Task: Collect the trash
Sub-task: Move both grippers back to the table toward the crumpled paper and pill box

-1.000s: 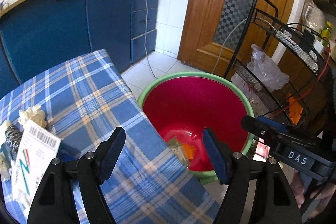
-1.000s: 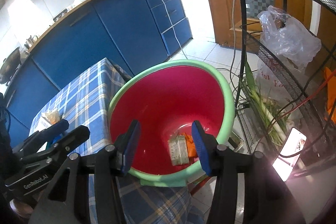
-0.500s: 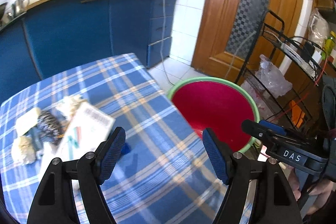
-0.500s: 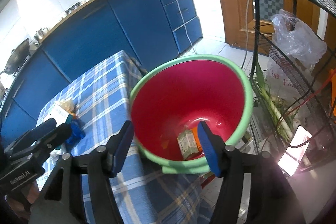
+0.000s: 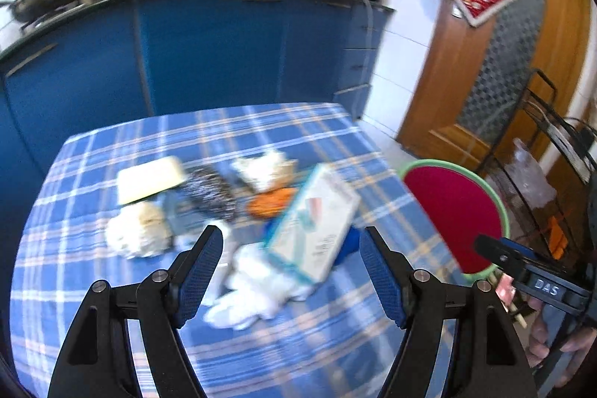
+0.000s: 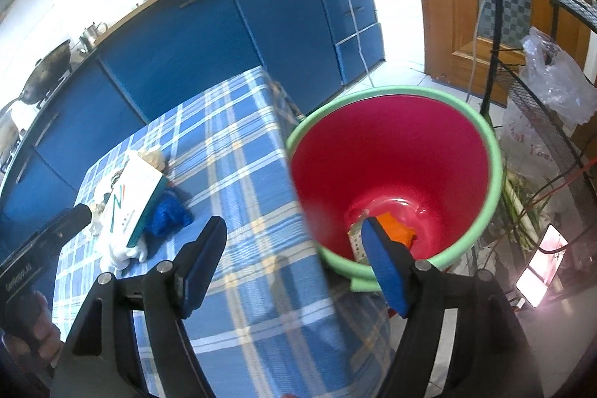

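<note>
Trash lies heaped on the blue plaid tablecloth (image 5: 93, 286): a white carton (image 5: 317, 230) with a red and green logo, crumpled white tissue (image 5: 257, 282), a pale paper wad (image 5: 138, 234), a speckled dark wrapper (image 5: 212, 193), orange scrap (image 5: 270, 204) and a cream slab (image 5: 149, 178). My left gripper (image 5: 291, 260) hangs open just above the tissue and carton, holding nothing. The red bucket (image 6: 388, 170) with a green rim stands beside the table; a small carton and orange wrapper (image 6: 395, 230) lie at its bottom. My right gripper (image 6: 294, 256) hovers over the table edge and bucket, jaws opening, empty.
Blue kitchen cabinets (image 5: 209, 55) run behind the table, with pots and a wok on the counter. A wooden door (image 5: 485, 62) and a black wire rack (image 6: 541, 25) holding plastic bags stand to the right of the bucket. A lit phone (image 6: 541, 271) lies on the floor.
My left gripper swung left from the bucket to above the trash pile on the table. My right gripper's jaws widened and it shifted left, so the table edge now lies between its fingers.
</note>
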The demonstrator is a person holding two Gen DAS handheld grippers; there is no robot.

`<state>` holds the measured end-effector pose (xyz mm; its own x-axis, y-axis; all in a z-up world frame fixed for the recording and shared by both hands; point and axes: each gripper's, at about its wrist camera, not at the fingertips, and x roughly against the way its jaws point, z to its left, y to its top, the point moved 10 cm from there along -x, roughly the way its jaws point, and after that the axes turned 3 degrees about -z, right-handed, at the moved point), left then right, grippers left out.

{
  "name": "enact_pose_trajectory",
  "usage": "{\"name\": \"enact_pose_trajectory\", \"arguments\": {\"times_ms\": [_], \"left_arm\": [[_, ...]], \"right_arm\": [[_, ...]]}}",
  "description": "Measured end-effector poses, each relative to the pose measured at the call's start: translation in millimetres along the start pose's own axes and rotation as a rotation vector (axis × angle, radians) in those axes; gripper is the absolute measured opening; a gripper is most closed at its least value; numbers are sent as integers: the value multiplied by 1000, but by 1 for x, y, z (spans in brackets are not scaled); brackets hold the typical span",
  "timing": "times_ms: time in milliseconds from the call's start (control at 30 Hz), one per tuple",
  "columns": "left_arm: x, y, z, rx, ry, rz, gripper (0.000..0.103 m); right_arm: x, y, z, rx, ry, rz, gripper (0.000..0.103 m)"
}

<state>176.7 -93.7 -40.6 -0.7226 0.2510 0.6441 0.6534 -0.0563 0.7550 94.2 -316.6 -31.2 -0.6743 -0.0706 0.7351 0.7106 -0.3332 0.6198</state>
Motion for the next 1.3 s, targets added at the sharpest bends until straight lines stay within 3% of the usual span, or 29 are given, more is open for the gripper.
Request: {"name": "enact_pose_trajectory", "arguments": {"times_ms": [233, 400, 567, 700, 1167, 1233, 1300], "left_arm": [[-4, -4, 61, 57, 101, 4, 77], [-18, -12, 107, 105, 175, 57, 77], [-31, -17, 133, 134, 199, 81, 77], [-45, -17, 142, 154, 181, 93, 77], [-72, -23, 159, 218, 132, 78, 77], [-71, -22, 160, 217, 129, 65, 73], [-70, -22, 160, 226, 111, 59, 62]], "right_arm": [[-8, -8, 24, 30, 8, 26, 76], [-13, -12, 35, 44, -1, 42, 77], [-19, -14, 44, 54, -13, 54, 80], [-23, -12, 53, 51, -16, 54, 80], [-34, 4, 112, 82, 27, 35, 94], [-41, 4, 126, 97, 35, 36, 98], [-46, 5, 137, 107, 38, 31, 100]]}}
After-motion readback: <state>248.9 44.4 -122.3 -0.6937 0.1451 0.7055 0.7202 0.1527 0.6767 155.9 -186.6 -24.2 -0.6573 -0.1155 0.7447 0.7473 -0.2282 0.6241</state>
